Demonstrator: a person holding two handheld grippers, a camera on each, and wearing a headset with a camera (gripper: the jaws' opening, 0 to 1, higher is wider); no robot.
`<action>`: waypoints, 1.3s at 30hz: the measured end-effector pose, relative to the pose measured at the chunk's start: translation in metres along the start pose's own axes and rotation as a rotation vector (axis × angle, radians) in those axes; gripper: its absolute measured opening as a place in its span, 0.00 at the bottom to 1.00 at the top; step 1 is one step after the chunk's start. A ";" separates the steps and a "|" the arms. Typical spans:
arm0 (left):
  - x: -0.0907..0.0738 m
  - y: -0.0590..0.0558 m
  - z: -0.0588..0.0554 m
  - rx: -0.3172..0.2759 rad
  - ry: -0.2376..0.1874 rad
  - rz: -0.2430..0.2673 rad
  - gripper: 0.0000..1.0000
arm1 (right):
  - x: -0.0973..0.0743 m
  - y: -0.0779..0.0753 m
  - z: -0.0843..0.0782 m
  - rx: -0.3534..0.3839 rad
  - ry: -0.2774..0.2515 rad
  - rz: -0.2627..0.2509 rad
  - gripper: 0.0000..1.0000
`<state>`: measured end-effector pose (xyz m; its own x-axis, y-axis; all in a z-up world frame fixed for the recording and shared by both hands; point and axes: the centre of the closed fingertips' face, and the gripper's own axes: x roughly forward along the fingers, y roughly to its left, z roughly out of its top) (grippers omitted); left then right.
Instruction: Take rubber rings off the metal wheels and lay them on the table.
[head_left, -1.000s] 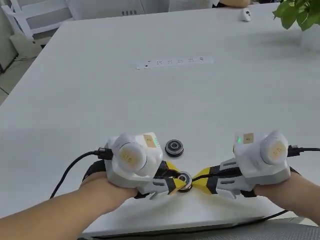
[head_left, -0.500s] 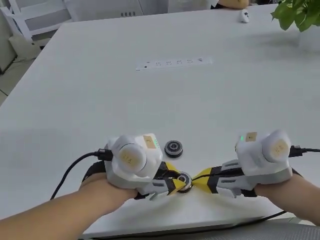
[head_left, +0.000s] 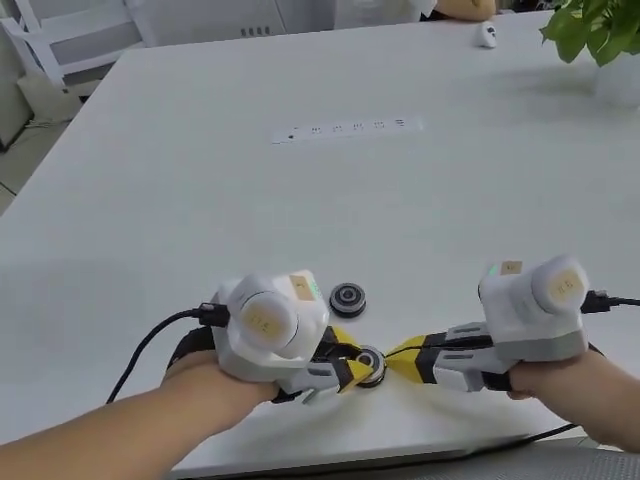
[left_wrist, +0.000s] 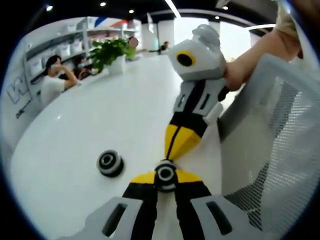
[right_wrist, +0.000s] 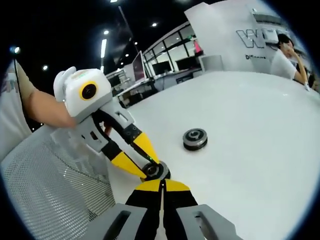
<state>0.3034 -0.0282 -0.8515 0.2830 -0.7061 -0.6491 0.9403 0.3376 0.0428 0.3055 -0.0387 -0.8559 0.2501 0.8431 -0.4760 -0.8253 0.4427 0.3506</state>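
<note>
Two grippers meet tip to tip on one metal wheel (head_left: 368, 362) near the front edge of the white table (head_left: 300, 200).
The left gripper (head_left: 350, 367) is clamped on the metal wheel, one jaw on either side of it. The right gripper (head_left: 394, 360) has its jaws pressed together, tips against the wheel's rim; whether they nip the rubber ring I cannot tell. A second wheel (head_left: 348, 296), black ring still on it, lies flat just beyond, apart from both grippers.
</note>
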 end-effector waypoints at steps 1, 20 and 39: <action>0.000 0.000 0.000 0.000 0.000 0.000 0.12 | 0.000 0.000 0.001 0.002 -0.008 0.004 0.00; 0.001 0.001 0.000 -0.002 0.014 0.032 0.11 | 0.000 0.006 0.006 0.062 -0.040 0.019 0.00; 0.001 0.000 0.000 0.003 0.019 0.031 0.11 | 0.002 0.012 0.007 0.061 -0.050 0.040 0.00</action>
<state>0.3039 -0.0281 -0.8522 0.3087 -0.6831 -0.6619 0.9317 0.3573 0.0657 0.2999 -0.0296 -0.8468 0.2437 0.8740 -0.4203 -0.8029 0.4249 0.4180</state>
